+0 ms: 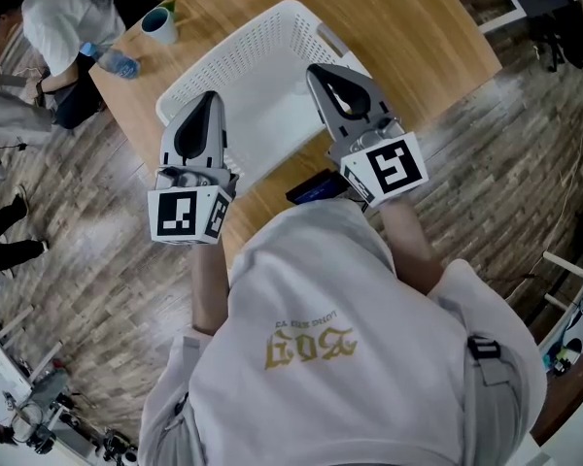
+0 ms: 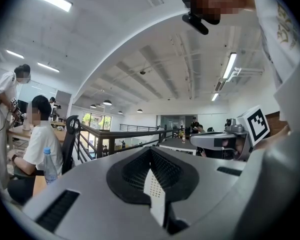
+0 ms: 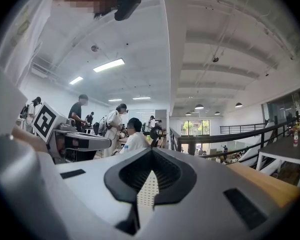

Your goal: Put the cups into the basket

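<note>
Both tongs hang over the basket [image 1: 262,56], which sits askew at the middle top of the frame on the wooden surface [image 1: 408,27]. The left tongs [image 1: 211,97] and right tongs [image 1: 314,69] are each clenched tip to tip on nothing. Through each slit only the basket's white mesh shows. With nothing carried, this looks like a ready pose rather than a reach. The one cup [image 1: 158,22] I can find stands at the upper left, outside the basket and apart from it. No cup shows in the visible part of the basket. A water bottle [image 1: 117,63] stands near the cup, and a seated person [image 1: 49,17] crowds that corner, so a reach there looks tight. A dark flat thing [image 1: 316,187] lies at the near edge, partly under the right tongs.
</note>
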Demonstrator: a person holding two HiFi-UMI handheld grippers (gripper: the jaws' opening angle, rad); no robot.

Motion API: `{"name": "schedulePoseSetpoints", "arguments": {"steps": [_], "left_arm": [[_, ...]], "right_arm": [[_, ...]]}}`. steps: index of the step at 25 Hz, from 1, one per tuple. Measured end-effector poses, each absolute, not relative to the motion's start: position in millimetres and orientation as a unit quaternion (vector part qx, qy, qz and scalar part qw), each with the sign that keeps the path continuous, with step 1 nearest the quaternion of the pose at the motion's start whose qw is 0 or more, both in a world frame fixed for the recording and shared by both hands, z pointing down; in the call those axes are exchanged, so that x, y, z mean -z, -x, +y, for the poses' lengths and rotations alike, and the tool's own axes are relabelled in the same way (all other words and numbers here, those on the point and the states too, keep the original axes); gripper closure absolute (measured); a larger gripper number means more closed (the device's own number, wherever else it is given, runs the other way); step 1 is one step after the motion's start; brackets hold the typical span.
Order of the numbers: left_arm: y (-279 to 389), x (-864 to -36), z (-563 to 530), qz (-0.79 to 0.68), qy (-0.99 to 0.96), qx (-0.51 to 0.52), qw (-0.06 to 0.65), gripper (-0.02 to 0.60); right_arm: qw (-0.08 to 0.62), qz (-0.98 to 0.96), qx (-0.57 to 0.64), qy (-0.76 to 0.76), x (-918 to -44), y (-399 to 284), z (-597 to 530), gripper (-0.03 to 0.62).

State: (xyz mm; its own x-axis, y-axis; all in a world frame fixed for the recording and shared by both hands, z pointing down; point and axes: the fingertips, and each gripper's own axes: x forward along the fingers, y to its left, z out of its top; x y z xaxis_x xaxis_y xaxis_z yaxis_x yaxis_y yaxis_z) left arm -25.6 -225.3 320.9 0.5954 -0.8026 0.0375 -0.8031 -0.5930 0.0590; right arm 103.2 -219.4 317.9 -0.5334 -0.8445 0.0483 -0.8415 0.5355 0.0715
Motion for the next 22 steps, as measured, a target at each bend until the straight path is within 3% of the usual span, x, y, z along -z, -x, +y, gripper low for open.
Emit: {"name": "schedulePoseSetpoints", "arguments": {"steps": [22], "left_arm": [[21.6, -324.0, -213.5, -0.438, -0.899, -0.005, 0.029, 0.577]], "right_arm": [[0.036, -0.855, 0.006, -0.517, -327.8, -111.5, -201.2, 0.585]]}}
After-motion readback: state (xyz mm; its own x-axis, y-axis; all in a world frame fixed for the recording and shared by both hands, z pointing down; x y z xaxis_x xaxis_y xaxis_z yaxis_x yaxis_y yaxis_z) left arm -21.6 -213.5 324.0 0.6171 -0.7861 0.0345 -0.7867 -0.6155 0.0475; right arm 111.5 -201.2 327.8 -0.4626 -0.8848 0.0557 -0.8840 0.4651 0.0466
